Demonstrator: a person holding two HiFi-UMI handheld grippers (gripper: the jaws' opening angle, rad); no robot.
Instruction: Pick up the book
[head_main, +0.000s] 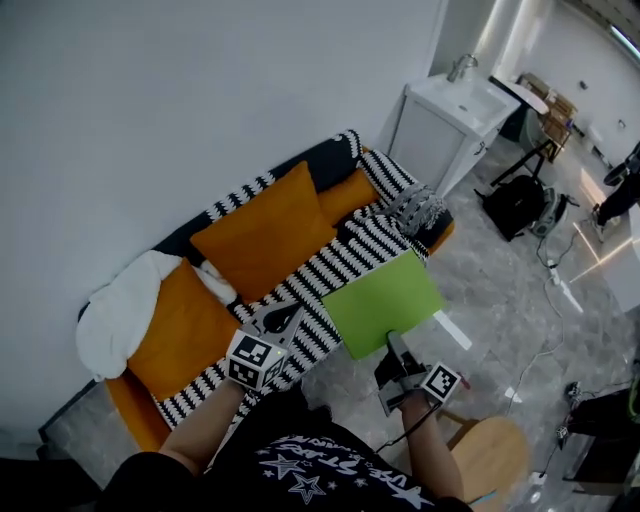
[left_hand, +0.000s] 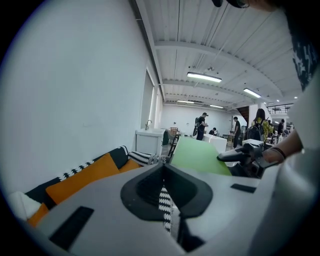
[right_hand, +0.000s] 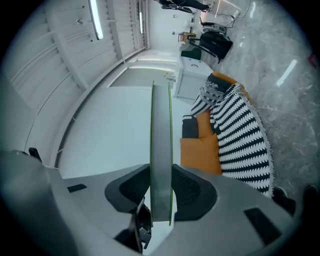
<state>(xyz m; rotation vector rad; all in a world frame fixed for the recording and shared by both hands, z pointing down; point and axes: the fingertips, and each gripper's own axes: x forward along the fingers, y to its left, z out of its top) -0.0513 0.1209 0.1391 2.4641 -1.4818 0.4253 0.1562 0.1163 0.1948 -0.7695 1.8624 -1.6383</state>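
Right gripper (head_main: 392, 345) is clamped on the green book (head_main: 385, 298). In the right gripper view you can see both pads of that gripper (right_hand: 161, 195) pressed flat against the book's covers (right_hand: 161, 150), with the book edge-on between them.

The book is held out flat with its green cover facing up, just off the front edge of the sofa (head_main: 130, 405). Part of it sits over the black-and-white striped throw (head_main: 370, 250) and part over the grey floor (head_main: 500, 290). The grip is at the middle of the near long edge, so the long axis runs crosswise to the gripper, roughly along the sofa's front edge. One short end points toward the white sink cabinet (head_main: 440, 125).

From the left gripper view the book (left_hand: 200, 156) looks up in the air with its far side tipped a bit higher.

Left gripper (head_main: 278, 318) is beside it, over the striped throw near the middle of the seat. Its jaws (left_hand: 165, 192) are together with nothing in them, just a thin slit showing stripes. The orange cushion (head_main: 270, 230) leans on the sofa back, and a white blanket (head_main: 120, 310) is bunched at the sofa's left end.
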